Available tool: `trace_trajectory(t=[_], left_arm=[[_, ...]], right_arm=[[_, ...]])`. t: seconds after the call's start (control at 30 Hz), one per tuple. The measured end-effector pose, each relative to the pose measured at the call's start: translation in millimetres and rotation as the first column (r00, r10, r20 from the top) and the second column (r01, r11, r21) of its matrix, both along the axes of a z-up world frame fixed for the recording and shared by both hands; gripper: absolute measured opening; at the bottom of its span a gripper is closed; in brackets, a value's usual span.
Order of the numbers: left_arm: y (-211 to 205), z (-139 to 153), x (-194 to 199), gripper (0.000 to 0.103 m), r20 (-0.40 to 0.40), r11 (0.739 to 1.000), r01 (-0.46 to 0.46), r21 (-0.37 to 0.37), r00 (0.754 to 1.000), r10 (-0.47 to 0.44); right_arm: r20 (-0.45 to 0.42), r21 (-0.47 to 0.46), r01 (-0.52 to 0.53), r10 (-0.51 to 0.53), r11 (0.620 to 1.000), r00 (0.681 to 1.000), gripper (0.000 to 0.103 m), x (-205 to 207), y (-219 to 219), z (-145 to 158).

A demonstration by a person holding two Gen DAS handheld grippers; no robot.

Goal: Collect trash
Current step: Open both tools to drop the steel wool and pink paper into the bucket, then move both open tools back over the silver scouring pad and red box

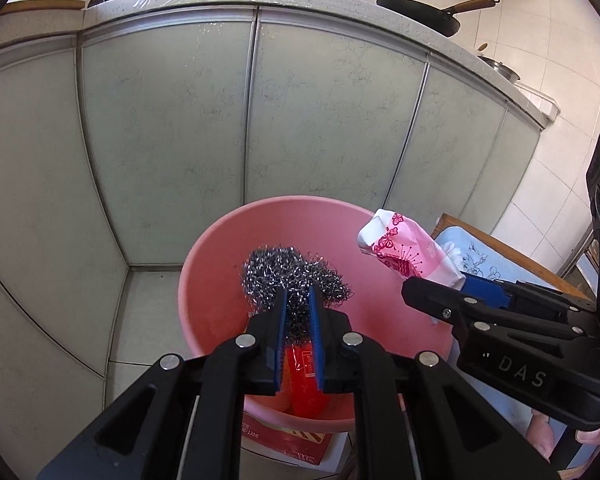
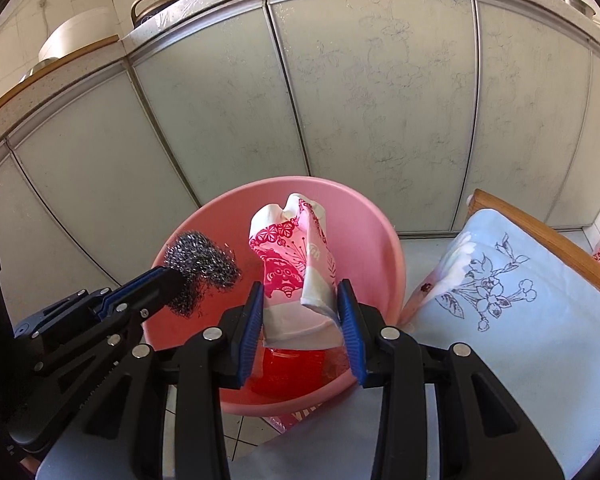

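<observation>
- 1 round pink plastic basin (image 1: 216, 280) sits at lower centre of both views, its rim just in front of the pale cabinet doors (image 1: 172, 140), with a red wrapper (image 1: 306, 384) in its bottom.
- The left gripper (image 1: 298, 304) pinches 1 wiry steel-wool scourer (image 1: 292, 276) over the basin.
- The right gripper (image 2: 302, 308) clamps 1 crumpled pink-and-white paper packet (image 2: 292, 264) above the basin's middle.
- 1 light-blue floral cushion (image 2: 500, 320) crowds the right side.

Red packet (image 1: 306, 384) partly behind jaws

both wrist views above basin (image 1: 204, 264)
</observation>
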State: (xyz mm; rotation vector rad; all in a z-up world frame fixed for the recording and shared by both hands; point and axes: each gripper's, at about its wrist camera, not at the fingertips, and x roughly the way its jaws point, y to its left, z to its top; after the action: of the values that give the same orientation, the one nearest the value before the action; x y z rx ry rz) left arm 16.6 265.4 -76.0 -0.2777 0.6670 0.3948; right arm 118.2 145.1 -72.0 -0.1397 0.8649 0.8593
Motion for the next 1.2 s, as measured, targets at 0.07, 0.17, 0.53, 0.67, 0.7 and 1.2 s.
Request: trace_trajectory(t=[0.07,0.17,0.53,0.67,0.7,1.2], left_arm=[[1.2,-0.9,0.8,0.013,-0.004,1.000,-0.007,-0.002,1.000,0.007],[1.3,-1.4,1.9,0.019,-0.010,1.000,-0.016,0.003,1.000,0.016],[-3.5,6.4,-3.0,0.039,0.001,1.000,-0.019,0.011,1.000,0.019],[-5.6,13.3,-7.9,0.039,0.013,1.000,-0.018,0.012,1.000,0.017],[-6.9,15.2,-8.9,0.039,0.015,1.000,-0.017,0.014,1.000,0.017],[-32.0,48.8,-30.4,0.039,0.059,0.998,0.032,0.056,0.998,-0.035]], right_arm=[[0.000,-0.010,0.008,-0.008,1.000,1.000,0.039,1.2,1.5,-1.0],[-0.015,-0.019,0.013,-0.014,1.000,1.000,0.039,2.9,1.6,-4.0],[-0.006,-0.007,0.009,-0.009,1.000,1.000,0.039,-3.9,-4.9,1.6],[0.008,0.001,0.010,-0.010,1.000,1.000,0.039,-7.8,-11.3,9.0],[0.012,0.002,0.010,-0.010,1.000,1.000,0.039,-9.0,-12.5,10.9],[0.049,0.021,0.028,-0.029,0.999,0.998,0.039,-41.0,-61.5,36.6]])
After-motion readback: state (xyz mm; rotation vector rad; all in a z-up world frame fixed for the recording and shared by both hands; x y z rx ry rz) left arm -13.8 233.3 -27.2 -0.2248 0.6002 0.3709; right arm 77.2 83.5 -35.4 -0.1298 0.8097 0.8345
